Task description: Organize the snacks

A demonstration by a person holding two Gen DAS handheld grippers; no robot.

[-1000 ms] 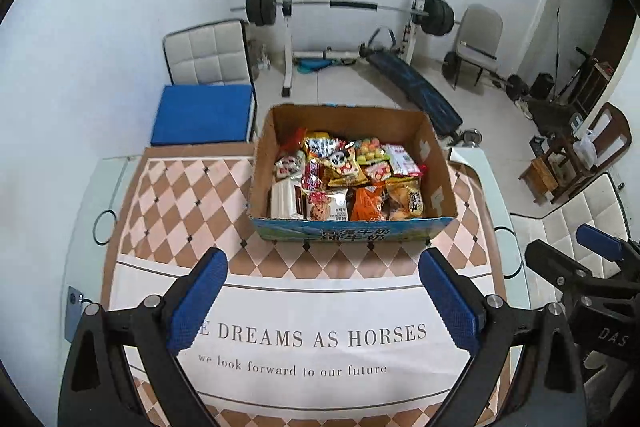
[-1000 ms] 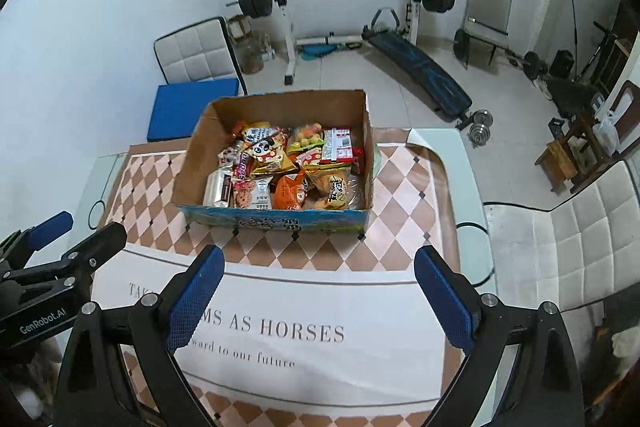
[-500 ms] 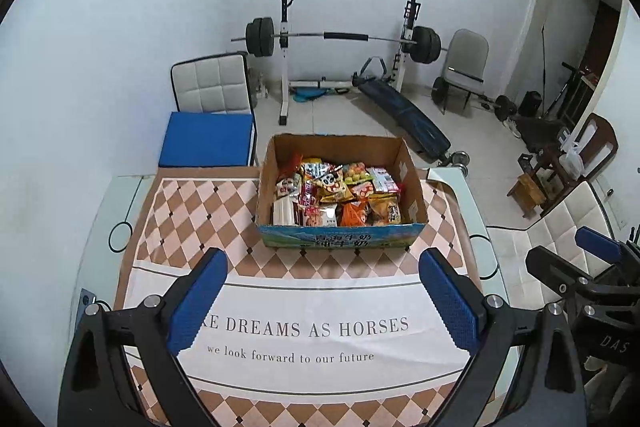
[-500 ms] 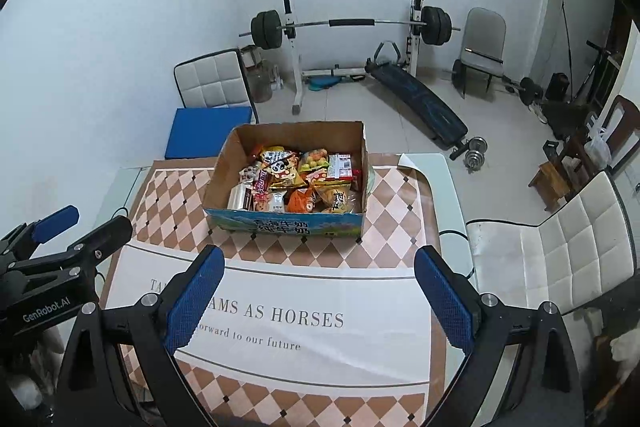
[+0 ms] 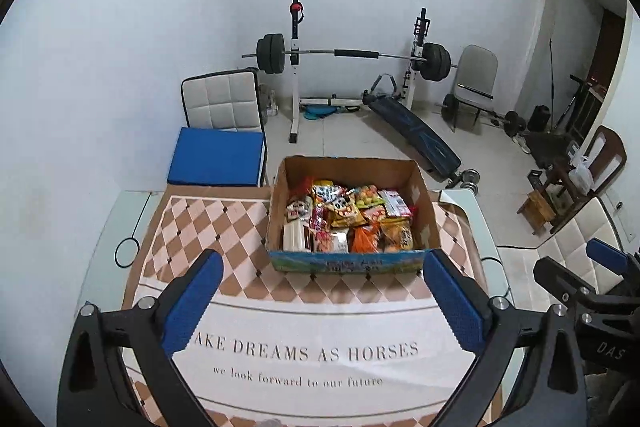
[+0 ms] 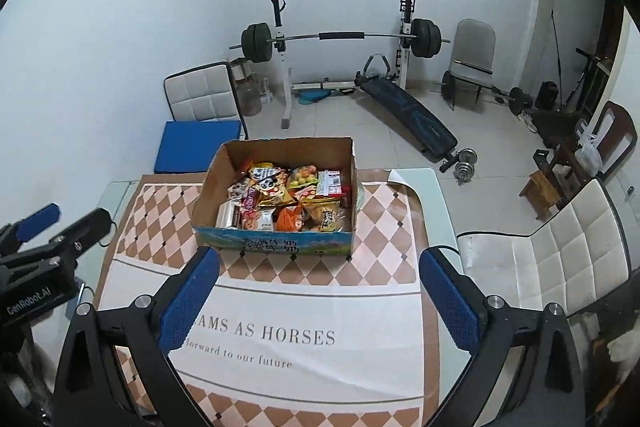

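A cardboard box (image 5: pixel 424 203) (image 6: pixel 212 179) stands on the far part of the table, full of several snack packets (image 5: pixel 348 219) (image 6: pixel 288 203) in orange, yellow and red wrappers. My left gripper (image 5: pixel 320 291) is open and empty, well back from the box and above the tablecloth. My right gripper (image 6: pixel 318 291) is open and empty too, held back at a like distance. Each gripper shows at the edge of the other's view: the right one (image 5: pixel 576 275) and the left one (image 6: pixel 60 223).
The table carries a checkered cloth (image 5: pixel 208 227) (image 6: pixel 384 227) with a white printed band. A white chair (image 6: pixel 552 259) stands at the table's right, a blue-cushioned chair (image 5: pixel 218 155) behind it. A barbell rack (image 5: pixel 352 55) and bench (image 5: pixel 416 131) stand by the far wall.
Both grippers have drawn back and up from the box, which now looks smaller and farther. Both stay open and empty. The box has not moved.
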